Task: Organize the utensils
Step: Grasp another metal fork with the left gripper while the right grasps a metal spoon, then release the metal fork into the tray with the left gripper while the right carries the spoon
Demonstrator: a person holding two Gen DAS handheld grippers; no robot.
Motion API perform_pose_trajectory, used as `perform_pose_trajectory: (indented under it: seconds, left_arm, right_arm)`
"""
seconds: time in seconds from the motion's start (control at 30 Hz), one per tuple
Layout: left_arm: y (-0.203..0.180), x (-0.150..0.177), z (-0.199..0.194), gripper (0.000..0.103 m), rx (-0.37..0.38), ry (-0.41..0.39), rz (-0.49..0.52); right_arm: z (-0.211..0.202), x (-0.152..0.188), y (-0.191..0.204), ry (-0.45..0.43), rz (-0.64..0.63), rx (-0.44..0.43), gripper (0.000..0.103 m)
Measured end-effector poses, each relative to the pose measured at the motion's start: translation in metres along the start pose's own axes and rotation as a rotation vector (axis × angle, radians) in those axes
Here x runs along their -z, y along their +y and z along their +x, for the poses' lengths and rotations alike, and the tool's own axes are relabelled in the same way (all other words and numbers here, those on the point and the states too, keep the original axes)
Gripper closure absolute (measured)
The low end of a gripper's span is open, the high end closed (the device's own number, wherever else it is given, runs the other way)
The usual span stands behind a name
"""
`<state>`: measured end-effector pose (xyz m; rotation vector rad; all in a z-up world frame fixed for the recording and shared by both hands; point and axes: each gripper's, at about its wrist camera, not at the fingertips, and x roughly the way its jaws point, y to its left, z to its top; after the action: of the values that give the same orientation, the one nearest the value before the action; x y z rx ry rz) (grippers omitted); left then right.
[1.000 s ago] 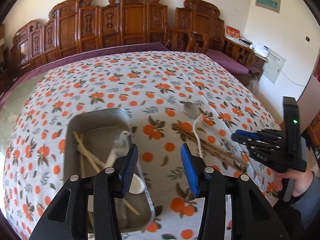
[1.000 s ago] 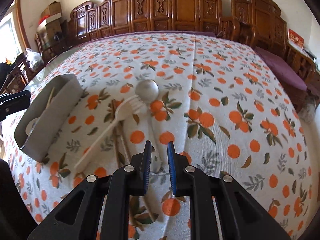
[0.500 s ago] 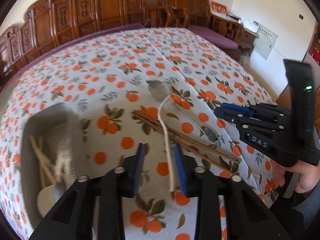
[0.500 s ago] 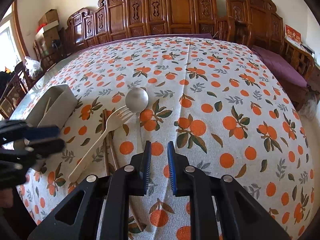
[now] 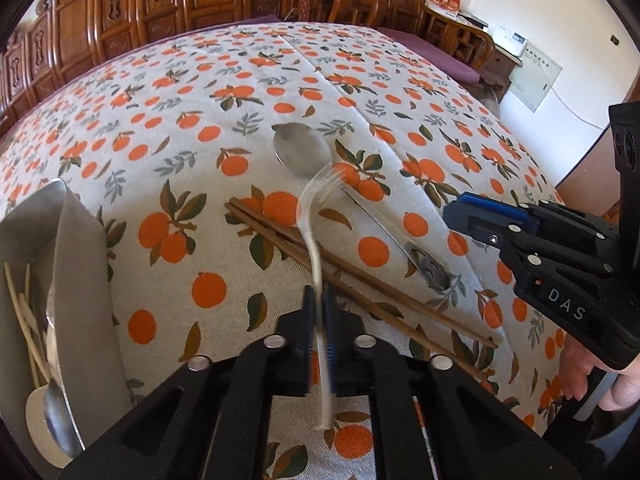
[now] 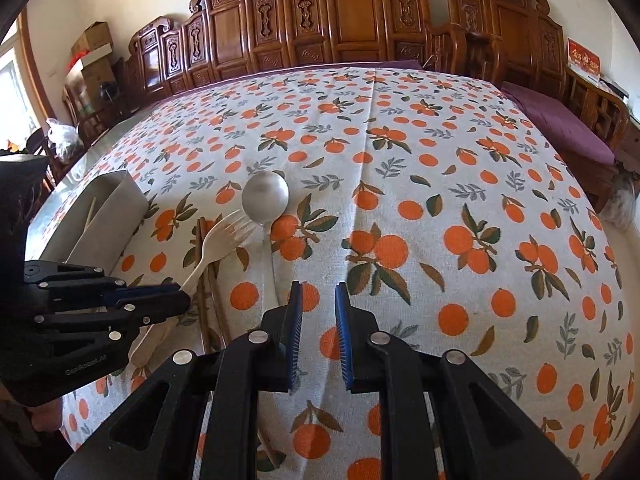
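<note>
Fork (image 5: 316, 236) handle in L gripper (image 5: 319, 320) pinch.

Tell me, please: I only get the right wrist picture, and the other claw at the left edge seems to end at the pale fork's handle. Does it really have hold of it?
Observer: Yes. In the left wrist view the left gripper is shut on the fork, with the handle pinched between its blue pads.
Operator: What's inside that metal tray? I mostly see its side.
Observer: The tray holds pale chopsticks and a white round piece, probably a spoon.
Operator: Where does the metal spoon's handle end? My own claw hides it.
Observer: The metal spoon ends in a small decorative tip close beside the brown chopsticks.
</note>
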<state>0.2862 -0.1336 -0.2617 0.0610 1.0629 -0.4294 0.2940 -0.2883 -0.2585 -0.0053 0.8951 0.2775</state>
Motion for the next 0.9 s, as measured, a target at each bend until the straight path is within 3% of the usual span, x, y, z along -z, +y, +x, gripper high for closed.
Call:
perform_pose_trajectory:
  seconds: [0.43, 0.6, 0.9]
  left_arm:
    - [0.01, 0.002, -0.046, 0.1, -0.019, -0.102, 0.025]
    - [0.019, 0.001, -0.059, 0.1, -0.023, -0.129, 0.002]
    - [0.035, -0.005, -0.077, 0.1, -0.021, -0.171, -0.046]
  right_arm:
    - [0.023, -0.016, 0.027, 0.026, -0.06, -0.015, 0.084]
    - [0.037, -0.024, 0.039, 0.045, -0.091, -0.037, 0.078]
    - [0.056, -0.034, 0.042, 0.071, -0.104, -0.019, 0.078]
